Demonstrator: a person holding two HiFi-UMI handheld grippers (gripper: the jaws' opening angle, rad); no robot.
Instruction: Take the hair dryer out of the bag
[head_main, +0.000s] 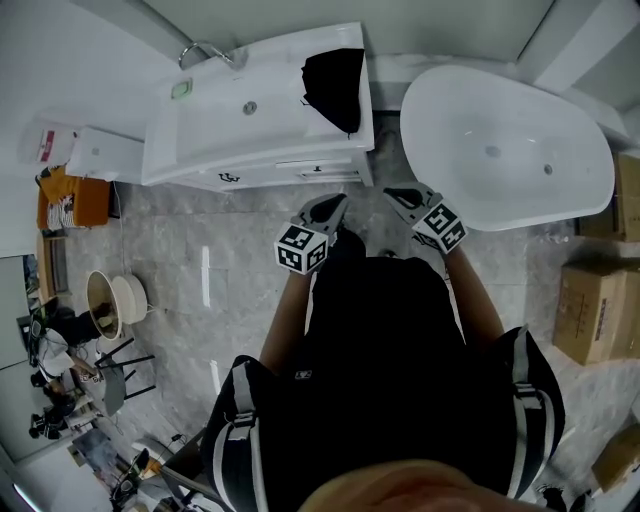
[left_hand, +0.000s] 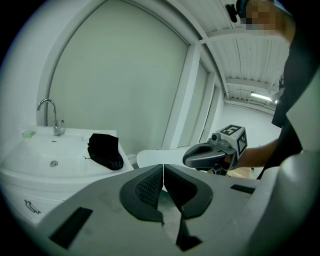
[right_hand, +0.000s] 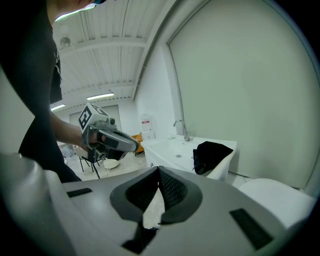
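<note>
on the sink counter: black bag untouched, both claws shut and empty

on the right end of the white sink counter (head_main: 215, 120) sits the black bag (head_main: 335, 88), slumped, near the counter's edge on the bathtub (head_main: 520, 150) side. the person stands in front of the counter, well apart from the bag. left gripper (head_main: 338, 203) and right gripper (head_main: 397, 193) are held out side by side at the front, pointing toward the counter. jaws pressed together on both, nothing between them.

hair dryer not visible in any view; judged to be inside the bag, can't confirm. task looks not started.

handling, judged: bag is soft cloth, floppy, will crumple and drag if pinched in one spot. dryer likely hard plastic, smooth, a bit slippery, moderately heavy with the weight toward the head. best bet: one claw pins the bag's rim or a fold, the other goes in and takes the dryer by the handle. a cord may snag on the cloth.

hard to make out: bag's opening, which way it faces, any zipper or drawstring. bag shows only as a dark lump in both gripper views. person's body blocks the floor below the claws in the head view.
</note>
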